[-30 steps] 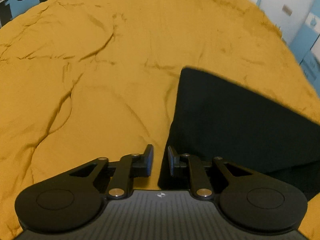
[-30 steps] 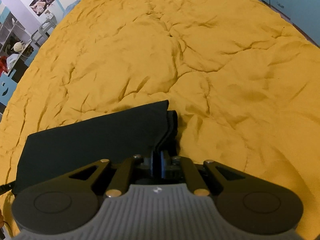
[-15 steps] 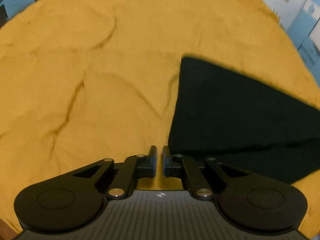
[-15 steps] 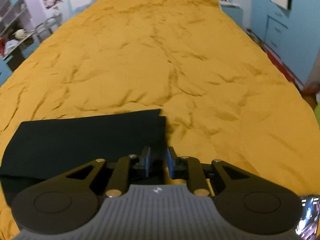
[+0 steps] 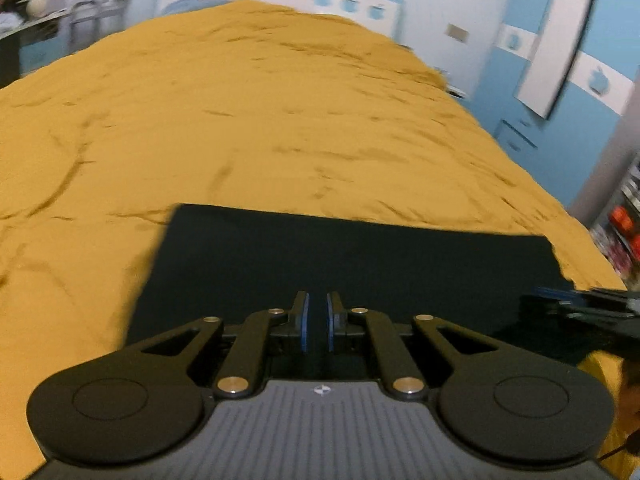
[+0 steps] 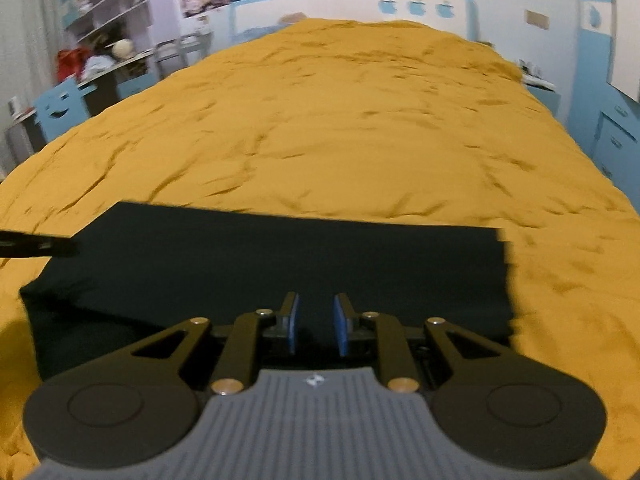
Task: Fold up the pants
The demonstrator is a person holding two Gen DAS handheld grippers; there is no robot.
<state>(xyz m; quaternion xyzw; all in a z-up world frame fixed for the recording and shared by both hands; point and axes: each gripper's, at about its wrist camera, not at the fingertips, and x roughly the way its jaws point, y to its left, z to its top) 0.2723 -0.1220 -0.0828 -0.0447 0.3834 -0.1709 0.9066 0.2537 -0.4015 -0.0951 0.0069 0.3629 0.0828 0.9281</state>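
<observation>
Item: pants (image 5: 352, 264), black, one, lying flat as a folded rectangle on the bed (image 5: 248, 120). I read the long axis as running left to right across both views, directly ahead of and beneath both tools.

Left gripper (image 5: 315, 326): jaws nearly together, nothing between them, poised above the cloth's left half. They have just been closing.

Right gripper (image 6: 315, 328): jaws a little apart, empty, over the right half; they have just been opening.

Neither hand is clearly nearer. Count: two grippers, one garment, one bed.
</observation>
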